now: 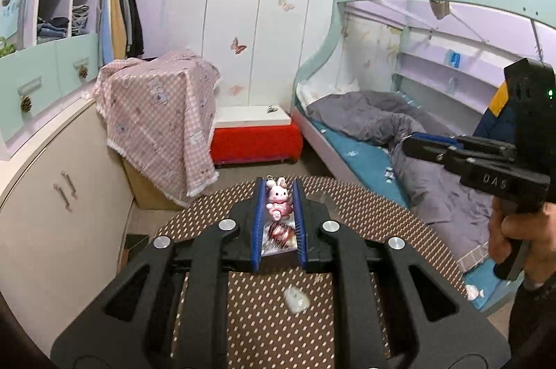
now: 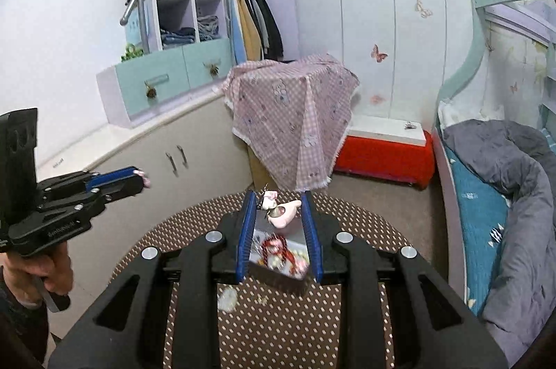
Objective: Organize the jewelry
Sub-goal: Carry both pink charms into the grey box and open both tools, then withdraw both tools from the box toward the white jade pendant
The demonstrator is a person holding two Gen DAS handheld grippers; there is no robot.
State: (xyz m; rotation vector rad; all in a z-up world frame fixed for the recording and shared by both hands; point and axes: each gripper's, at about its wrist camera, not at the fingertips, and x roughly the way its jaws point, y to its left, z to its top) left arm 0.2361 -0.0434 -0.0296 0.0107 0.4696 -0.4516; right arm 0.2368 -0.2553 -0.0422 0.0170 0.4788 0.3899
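Two grippers, both loaded: left gripper (image 1: 278, 216) pinches the pink bunny charm (image 1: 277, 199), upright toward twelve o'clock; right gripper (image 2: 279, 230), slightly wider, clamps a printed tin (image 2: 281, 256) — second charm (image 2: 281, 209) lying atop, both above the dotted table (image 1: 264, 317).

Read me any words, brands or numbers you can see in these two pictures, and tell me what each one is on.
"DAS": raised letters on the side of the right hand-held gripper, seen from the left wrist view.
Small white print on the side of the left hand-held gripper: too blurred to read.
Blue sign on the wall shelf by the bed: symbol too small to read.
Picture card in the right hand-held gripper: no readable text.
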